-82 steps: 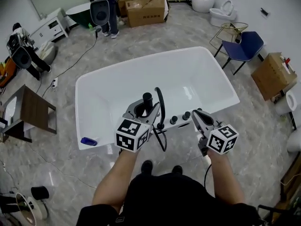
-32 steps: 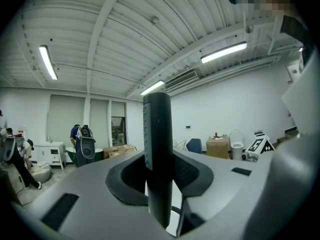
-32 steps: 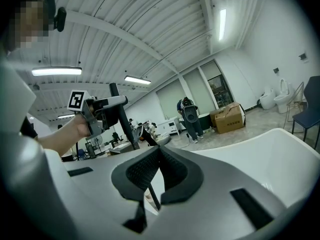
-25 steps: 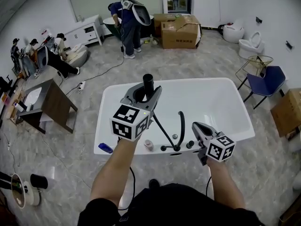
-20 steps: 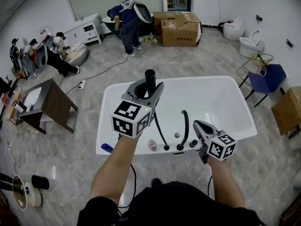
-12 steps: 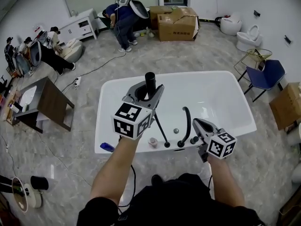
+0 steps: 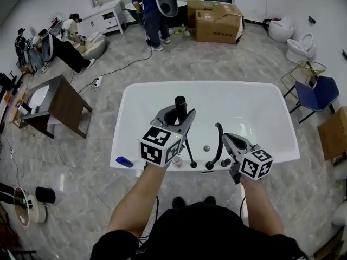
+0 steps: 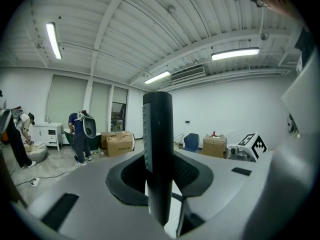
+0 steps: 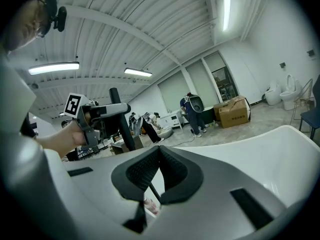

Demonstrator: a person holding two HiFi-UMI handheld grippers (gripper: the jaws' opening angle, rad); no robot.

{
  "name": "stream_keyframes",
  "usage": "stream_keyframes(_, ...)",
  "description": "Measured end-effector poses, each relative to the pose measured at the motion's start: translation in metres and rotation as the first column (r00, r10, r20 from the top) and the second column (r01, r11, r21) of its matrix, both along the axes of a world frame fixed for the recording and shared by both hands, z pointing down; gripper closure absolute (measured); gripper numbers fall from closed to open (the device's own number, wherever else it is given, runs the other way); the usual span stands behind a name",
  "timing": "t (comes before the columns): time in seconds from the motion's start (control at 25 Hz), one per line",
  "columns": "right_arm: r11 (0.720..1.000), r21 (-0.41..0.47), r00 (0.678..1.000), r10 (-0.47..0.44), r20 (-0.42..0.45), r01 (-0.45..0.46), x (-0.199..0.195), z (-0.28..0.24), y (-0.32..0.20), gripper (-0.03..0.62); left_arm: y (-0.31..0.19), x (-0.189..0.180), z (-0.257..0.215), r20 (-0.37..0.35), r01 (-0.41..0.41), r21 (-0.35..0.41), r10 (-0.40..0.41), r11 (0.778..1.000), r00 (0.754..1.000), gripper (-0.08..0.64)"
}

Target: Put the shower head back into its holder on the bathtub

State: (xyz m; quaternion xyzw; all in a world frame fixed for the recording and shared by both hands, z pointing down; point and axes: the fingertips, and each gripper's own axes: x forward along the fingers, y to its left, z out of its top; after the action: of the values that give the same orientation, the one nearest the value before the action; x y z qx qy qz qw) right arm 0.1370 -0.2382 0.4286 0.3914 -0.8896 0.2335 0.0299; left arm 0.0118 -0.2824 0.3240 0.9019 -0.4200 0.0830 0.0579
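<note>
1. Centrally, shows a white bathtub (image 7: pixel 255 110) from above, standing on a grey marbled floor (image 7: pixel 81 161).
2. Grips the black shower head (image 7: pixel 180 102) in the left gripper (image 7: pixel 179 112), fingers pinching its handle from both sides; holds it upright and raised above the tub's near rim.
3. Confirms that pinch in the left gripper view: dark finger pads (image 8: pixel 192 176) closed against the upright cylinder (image 8: pixel 158 134) on either side.
4. Trails a thin black hose (image 7: pixel 188 151) from the shower head down to a fitting on the near rim.
5. Locates the holder (image 7: pixel 176 160), a small pale fitting on the near rim, just beside the hose end and partly behind the left gripper's marker cube; sets it apart from the shower head, which stands above it and not yet in it.
6. Sets a curved black spout (image 7: pixel 218 140) and a round knob (image 7: pixel 206 148) on the same rim, between the two grippers.
7. Poises the right gripper (image 7: pixel 227 138) over the rim just right of the spout, fingers pressed together at the tips with nothing held; in the right gripper view, frames hose (image 9: pixel 152 189) and holder (image 9: pixel 150 204) through the gap below the tips.
8. Marks a small blue object (image 7: pixel 124 161) at the rim's left corner.
9. Includes, beyond the tub, cardboard boxes (image 7: pixel 219 23), a blue chair (image 7: pixel 320 93) and a standing person (image 7: pixel 157 15).
</note>
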Motion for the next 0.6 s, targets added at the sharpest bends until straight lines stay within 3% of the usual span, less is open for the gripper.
stream_keyframes(0.24,0.999,-0.019,0.999,-0.037,0.007,0.037,-0.002,0.011,0.003,0.575,0.006,0.003,0.023,0.013,0.029,-0.047,-0.028,0.999,1.000,0.437)
stream_keyframes(0.6,0.994,-0.100,0.999,-0.037,-0.003,0.036,0.012,0.044,0.021,0.575,0.017,0.014,0.090,0.025,0.048,-0.187,-0.044,0.981,0.999,0.437)
